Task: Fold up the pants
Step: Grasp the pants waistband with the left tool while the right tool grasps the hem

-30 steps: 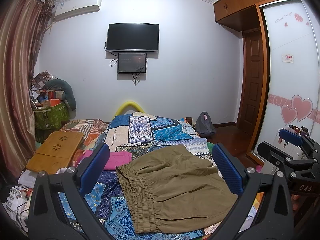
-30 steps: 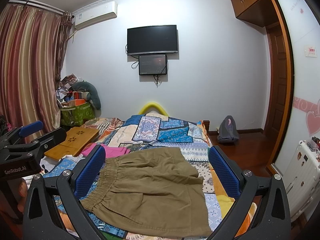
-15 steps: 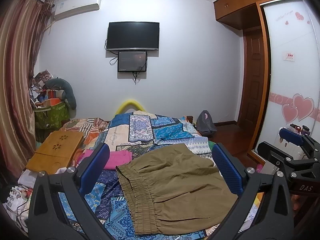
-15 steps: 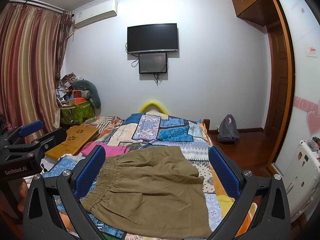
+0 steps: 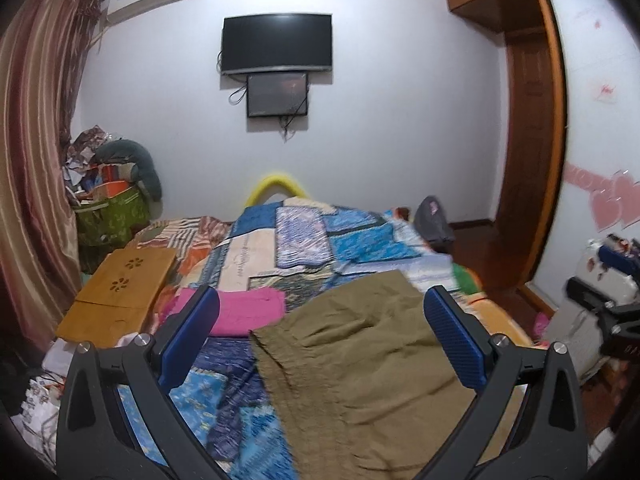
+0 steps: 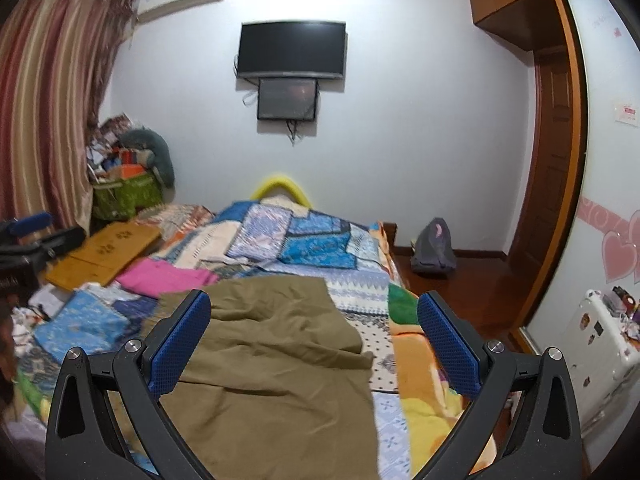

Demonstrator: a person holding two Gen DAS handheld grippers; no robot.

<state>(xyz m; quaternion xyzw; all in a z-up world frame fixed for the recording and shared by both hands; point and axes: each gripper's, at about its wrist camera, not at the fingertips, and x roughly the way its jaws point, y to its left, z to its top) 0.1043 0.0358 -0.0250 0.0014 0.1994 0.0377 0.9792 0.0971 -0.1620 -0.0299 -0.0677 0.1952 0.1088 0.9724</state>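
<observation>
Olive-brown pants [image 5: 360,364] lie spread flat on the patchwork bedspread [image 5: 304,236], their elastic waistband to the left. They also show in the right wrist view [image 6: 276,368]. My left gripper [image 5: 320,340] is open and empty, held above the waistband side. My right gripper [image 6: 316,344] is open and empty above the pants' right part. The right gripper shows at the far right of the left wrist view [image 5: 608,280]. The left gripper shows at the left edge of the right wrist view [image 6: 36,240].
A folded pink garment [image 5: 244,312] lies left of the pants. A wooden lap tray [image 5: 120,288] sits at the bed's left. A green basket [image 5: 108,216] of clutter stands by the curtain. A grey backpack [image 6: 434,246] sits on the floor. A white radiator [image 6: 596,344] is right.
Both grippers have moved forward and lower toward the pants, which now fill more of each view. Both views are slightly blurred by motion. The jaws stay open.
</observation>
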